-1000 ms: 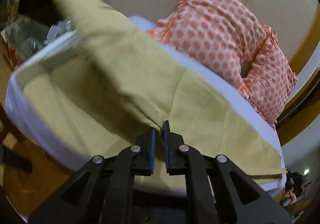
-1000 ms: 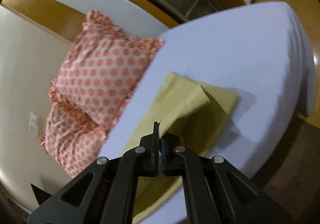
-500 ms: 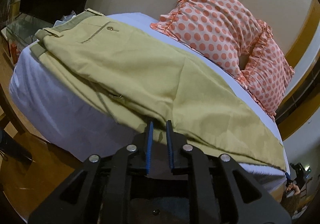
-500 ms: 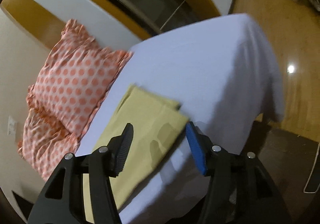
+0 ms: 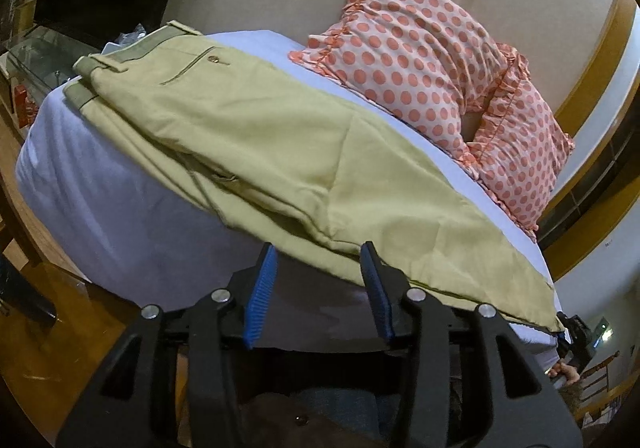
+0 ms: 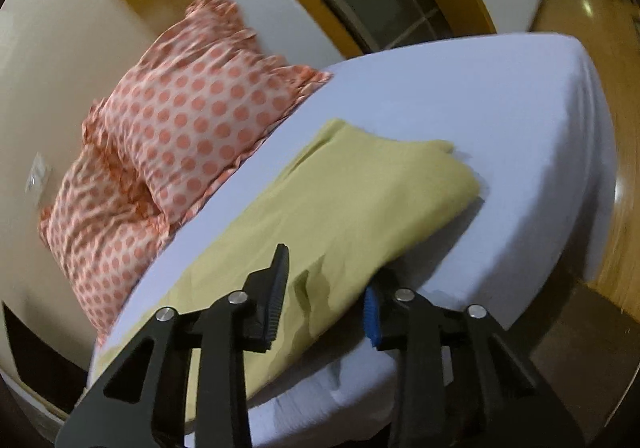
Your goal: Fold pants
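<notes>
Left gripper (image 5: 318,280): jaws spread wide, nothing between them, tips just short of the near edge of the pants (image 5: 280,151). Right gripper (image 6: 324,288): jaws likewise parted and gripping nothing, one tip over the cloth, the other at or just below its overhanging edge.

Pants lying on the bed (image 5: 100,199), one leg laid over the other lengthwise, near edge hanging slightly past the mattress side. Waistband (image 5: 132,55) far to the left in the left wrist view, back pocket with button facing up. Hems (image 6: 440,167) far to the right in the right wrist view, stacked roughly square, well apart from the right gripper.

Step in hand, judging by the layout: lengthwise fold set down, crosswise fold not yet begun. To do it well: pinch both layers together, not the top leg alone; take matching points on near and far sides of the hem end; lift low and carry toward the waistband without dragging the lower layer; smooth the slack ridge near the left gripper first, or risk a crease locked in.

Farther back: two dotted pillows (image 5: 420,59) against the wall, clear of the cloth.
</notes>
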{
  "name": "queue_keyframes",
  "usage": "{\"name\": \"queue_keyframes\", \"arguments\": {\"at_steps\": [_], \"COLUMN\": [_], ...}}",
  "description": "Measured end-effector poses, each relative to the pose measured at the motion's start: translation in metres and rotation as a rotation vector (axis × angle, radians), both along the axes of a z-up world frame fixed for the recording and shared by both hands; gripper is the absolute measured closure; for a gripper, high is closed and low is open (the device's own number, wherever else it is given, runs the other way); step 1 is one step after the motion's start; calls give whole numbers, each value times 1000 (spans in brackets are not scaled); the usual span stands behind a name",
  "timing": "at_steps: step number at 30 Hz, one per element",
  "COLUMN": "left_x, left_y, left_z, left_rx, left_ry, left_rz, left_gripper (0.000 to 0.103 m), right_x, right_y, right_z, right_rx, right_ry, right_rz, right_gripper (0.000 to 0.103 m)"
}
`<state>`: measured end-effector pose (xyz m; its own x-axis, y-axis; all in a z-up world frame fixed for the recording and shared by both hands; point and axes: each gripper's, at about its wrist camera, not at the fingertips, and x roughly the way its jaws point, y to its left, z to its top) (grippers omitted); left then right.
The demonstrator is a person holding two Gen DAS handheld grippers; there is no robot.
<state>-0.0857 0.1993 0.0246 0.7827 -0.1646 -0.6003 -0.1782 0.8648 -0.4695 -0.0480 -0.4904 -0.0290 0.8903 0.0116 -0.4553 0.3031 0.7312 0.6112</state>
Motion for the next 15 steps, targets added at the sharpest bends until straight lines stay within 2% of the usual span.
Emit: {"name": "queue_keyframes", "arguments": {"at_steps": [2,5,8,10,13,15], "left_x": [-1,-3,-5,-5,-5,-6], "left_y": [0,2,5,5,7,9], "left_z": [1,3,4,4,4,4], "left_rx": [1,1,-6,-7,-14,-28], "left_ry": [-9,-23,-35,-40,-46,-56], "left_rz": [-4,8,14,24,40,53], "left_gripper": [57,55,53,50,47,45], "right_x": [1,7,20,30,49,60], "right_y": [0,1,27,58,136,210], "right_z": [-1,6,34,56,87,95], "right_rx": [-12,-8,-48,-63,-96,-134], "right_ry": [4,-41,-109,-167,-241,-248], "right_rz": [-22,22,101,207,442,648], "right_gripper": [100,100,100,100,100,100]}}
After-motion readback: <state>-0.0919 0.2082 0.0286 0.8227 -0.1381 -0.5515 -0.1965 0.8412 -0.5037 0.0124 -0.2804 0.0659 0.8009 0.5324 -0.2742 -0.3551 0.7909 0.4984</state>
